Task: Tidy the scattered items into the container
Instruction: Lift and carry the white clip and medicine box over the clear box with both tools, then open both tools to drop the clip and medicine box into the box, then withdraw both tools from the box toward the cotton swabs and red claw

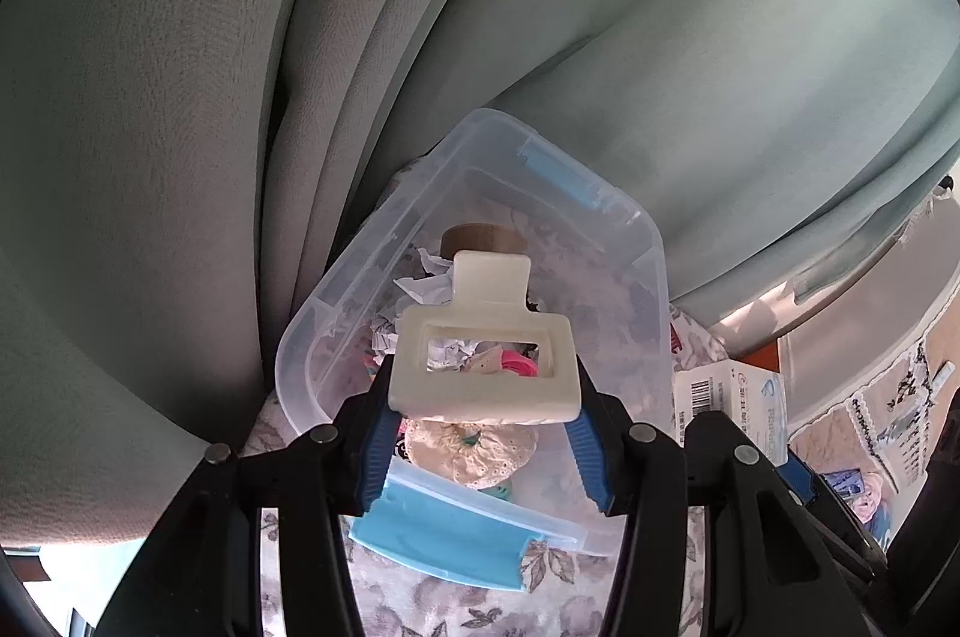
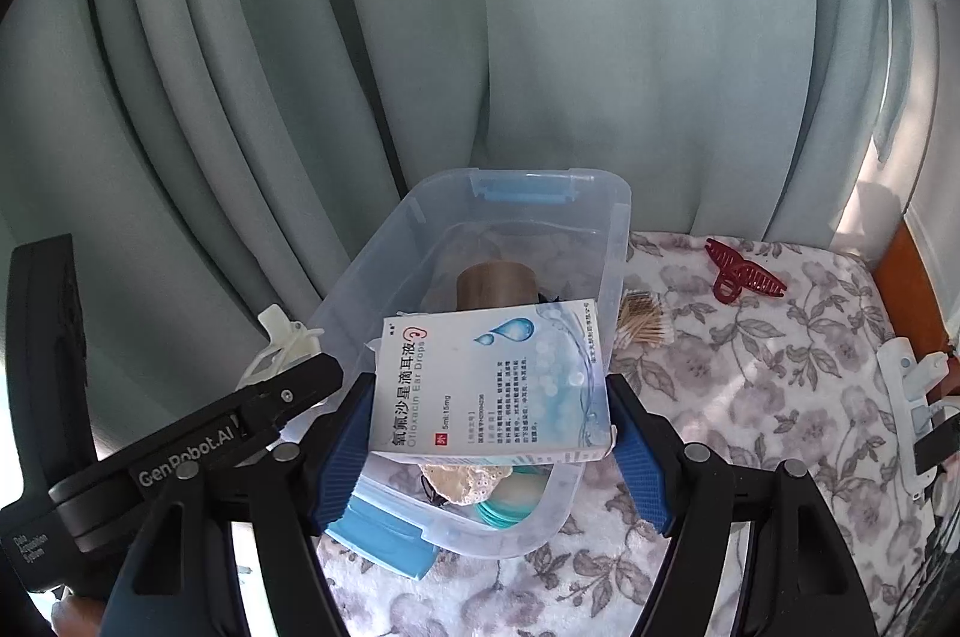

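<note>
- Left gripper [image 1: 483, 406] clamped across cream hair claw [image 1: 483, 361], poised over clear container [image 1: 336, 337] for a drop among the crumpled paper and scrunchie inside
- Right gripper [image 2: 489, 418] pinching ear-drops box [image 2: 489, 388] by its sides, likewise above the bin
- Still out on the floral cloth [image 2: 750, 427]: red hair claw [image 2: 741, 271]; cotton swabs [image 2: 645, 322] just beside the bin wall
</note>
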Demonstrator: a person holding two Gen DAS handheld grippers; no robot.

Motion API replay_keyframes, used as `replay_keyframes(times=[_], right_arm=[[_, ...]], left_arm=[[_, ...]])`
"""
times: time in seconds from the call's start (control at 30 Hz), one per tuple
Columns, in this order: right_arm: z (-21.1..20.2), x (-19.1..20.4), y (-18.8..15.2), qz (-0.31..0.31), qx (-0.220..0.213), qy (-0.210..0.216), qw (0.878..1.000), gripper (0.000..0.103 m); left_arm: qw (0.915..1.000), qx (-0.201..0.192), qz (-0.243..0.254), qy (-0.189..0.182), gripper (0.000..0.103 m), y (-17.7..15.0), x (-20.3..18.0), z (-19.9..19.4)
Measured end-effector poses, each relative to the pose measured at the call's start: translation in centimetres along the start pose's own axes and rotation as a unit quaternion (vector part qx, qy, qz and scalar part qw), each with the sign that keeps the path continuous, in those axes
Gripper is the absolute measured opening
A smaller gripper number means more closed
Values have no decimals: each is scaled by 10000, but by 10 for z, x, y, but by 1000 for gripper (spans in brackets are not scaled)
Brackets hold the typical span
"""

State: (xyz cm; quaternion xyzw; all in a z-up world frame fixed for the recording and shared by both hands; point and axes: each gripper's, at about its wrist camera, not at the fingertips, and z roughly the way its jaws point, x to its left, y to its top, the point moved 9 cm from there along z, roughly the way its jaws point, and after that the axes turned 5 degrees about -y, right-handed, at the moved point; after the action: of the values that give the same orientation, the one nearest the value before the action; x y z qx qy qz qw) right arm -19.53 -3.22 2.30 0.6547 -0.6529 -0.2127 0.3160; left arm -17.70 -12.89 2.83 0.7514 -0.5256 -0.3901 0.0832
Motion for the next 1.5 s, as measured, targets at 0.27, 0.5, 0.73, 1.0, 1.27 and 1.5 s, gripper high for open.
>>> replay_keyframes(times=[0.27,0.5,0.73,1.0,1.27,1.5], right_arm=[[18,2,-10,-87,330,-39,9994,77],[30,-3,-18,-2,551,28,9985,78],[32,-5,-19,54,575,81,9983,85],[31,-5,-20,118,549,131,9983,93],[27,-17,-21,280,494,85,9984,103],[22,-39,-22,575,456,68,9973,103]], left_arm=[[9997,169,-101,176,53,-4,11,10],[9994,244,-130,198,68,-5,9,15],[9993,267,-2,244,73,-7,2,16],[9993,275,4,263,75,-6,1,17],[9992,265,88,303,85,-8,-1,12],[9979,308,159,553,86,-11,-2,11]])
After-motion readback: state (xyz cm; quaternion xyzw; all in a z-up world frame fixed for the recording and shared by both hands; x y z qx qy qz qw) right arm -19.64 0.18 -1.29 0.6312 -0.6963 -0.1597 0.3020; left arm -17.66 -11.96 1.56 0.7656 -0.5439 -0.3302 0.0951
